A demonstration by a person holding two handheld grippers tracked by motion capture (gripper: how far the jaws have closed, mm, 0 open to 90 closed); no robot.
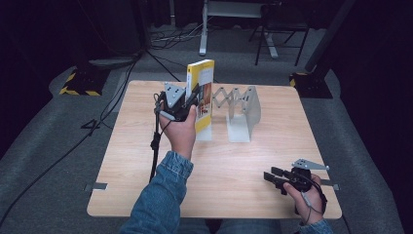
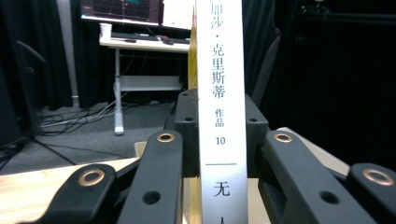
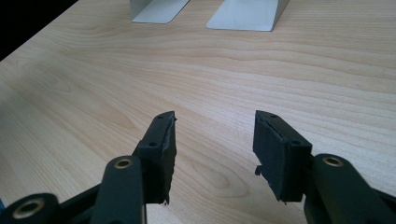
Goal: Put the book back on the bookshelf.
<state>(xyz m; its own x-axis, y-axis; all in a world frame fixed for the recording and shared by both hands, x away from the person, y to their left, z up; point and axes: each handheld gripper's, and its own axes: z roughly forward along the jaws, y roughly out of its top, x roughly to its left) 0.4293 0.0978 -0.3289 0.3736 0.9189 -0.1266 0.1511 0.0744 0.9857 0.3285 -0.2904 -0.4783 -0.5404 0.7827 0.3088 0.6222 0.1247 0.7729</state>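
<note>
One claw, the left claw [image 1: 194, 100], grips the book [image 1: 202, 92]; keep it upright, probably against the bookend [image 1: 243, 114]. Right claw [image 3: 214, 140] rests open.

Left forearm in a denim sleeve [image 1: 163, 195] rises from bottom centre-left of the high view. Left hand [image 1: 181, 131] holds the left gripper [image 1: 191, 103] raised at centre-left, pointing away toward the upper frame, its cable hanging down beside the wrist. In the left gripper view both jaws are pressed flat against what is held between them. Right hand [image 1: 304, 192] low right of the high view, right gripper [image 1: 271, 178] pointing left, jaws apart, nothing between them.
</note>
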